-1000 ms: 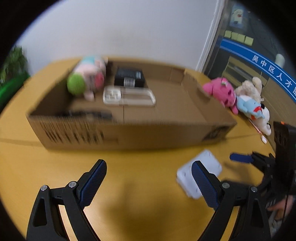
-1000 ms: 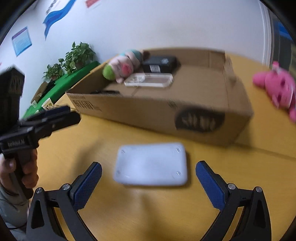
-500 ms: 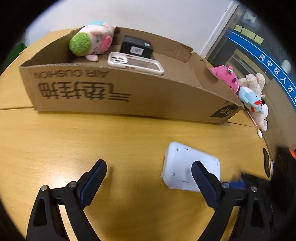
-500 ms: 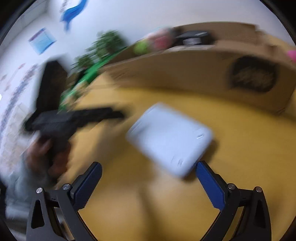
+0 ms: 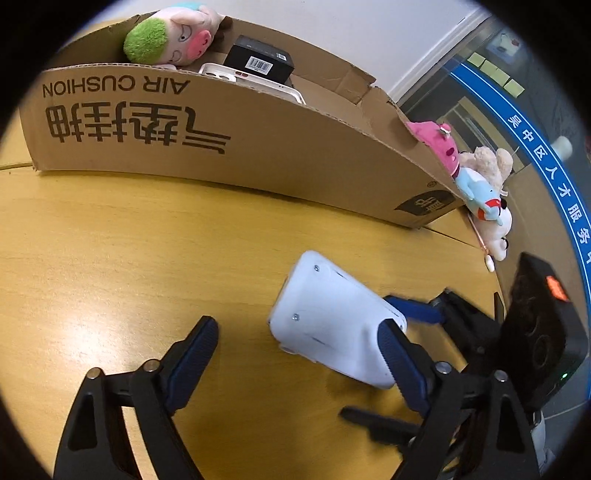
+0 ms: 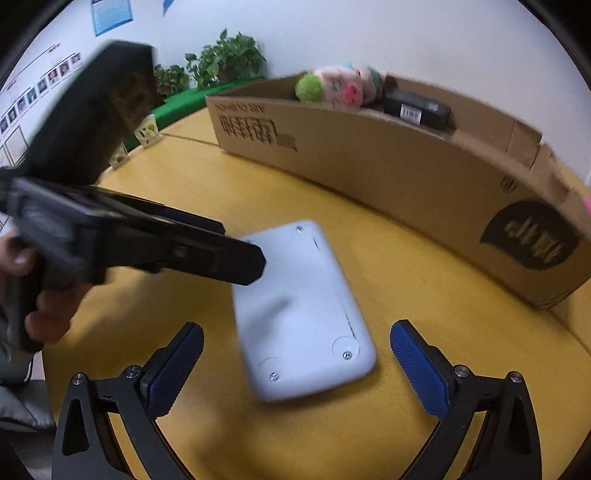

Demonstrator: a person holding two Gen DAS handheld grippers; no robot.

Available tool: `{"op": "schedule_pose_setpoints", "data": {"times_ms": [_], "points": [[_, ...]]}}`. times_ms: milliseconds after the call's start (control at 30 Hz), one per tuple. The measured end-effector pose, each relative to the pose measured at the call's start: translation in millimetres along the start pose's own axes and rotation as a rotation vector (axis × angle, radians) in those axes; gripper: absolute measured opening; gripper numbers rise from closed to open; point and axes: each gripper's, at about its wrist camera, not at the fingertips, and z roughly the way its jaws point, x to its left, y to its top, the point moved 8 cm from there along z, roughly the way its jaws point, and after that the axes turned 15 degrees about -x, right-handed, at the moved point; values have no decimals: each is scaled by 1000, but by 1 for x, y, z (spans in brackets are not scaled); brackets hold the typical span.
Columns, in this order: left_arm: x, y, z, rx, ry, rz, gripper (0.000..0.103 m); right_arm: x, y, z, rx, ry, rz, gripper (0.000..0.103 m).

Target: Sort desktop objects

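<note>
A white flat device [image 6: 303, 310] lies face down on the yellow table [image 5: 110, 266]; it also shows in the left wrist view [image 5: 332, 328]. My right gripper [image 6: 295, 354] is open, its jaws on either side of the device's near end. My left gripper [image 5: 295, 347] is open, with its right finger [image 5: 399, 354] at the device's edge. In the right wrist view the left gripper's fingertip [image 6: 243, 266] lies over the device's far left corner. A cardboard box [image 5: 221, 140] holds a green-haired plush [image 5: 166, 35], a black box [image 5: 258, 64] and a clear phone case [image 5: 251, 79].
Pink, beige and blue-white plush toys [image 5: 476, 184] lie on the table right of the box. Potted plants [image 6: 221, 59] stand at the table's far left. The box wall runs close behind the white device.
Both grippers have moved in on the white device. The left gripper dropped lower and nearer the table; the right gripper swung round so the device now lies lengthwise between its jaws.
</note>
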Motion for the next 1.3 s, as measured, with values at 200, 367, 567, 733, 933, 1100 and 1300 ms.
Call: {"op": "schedule_pose_setpoints", "data": {"times_ms": [200,367,567,733,933,1100,1300], "points": [[1,-4,-2,2,-8,-32,48,36,-3,-14,-36,86,40,98],[-3,-5,2,6,-29,-32,43,30,-3,-6,-38,-35,55,78],[-4,-5,0,-10,-26,-42,39,27,-2,-3,-34,-115,30,68],[-16,8,-11,-55,-42,-19,37,21,8,-16,-87,-152,69,66],[-56,73,-42,-171,-98,65,37,13,76,-54,-233,-224,50,65],[-97,156,-48,-241,-135,158,37,-15,146,-77,-328,-286,17,65],[-131,251,-17,-258,-157,232,37,-74,226,-88,-380,-333,51,65]]}}
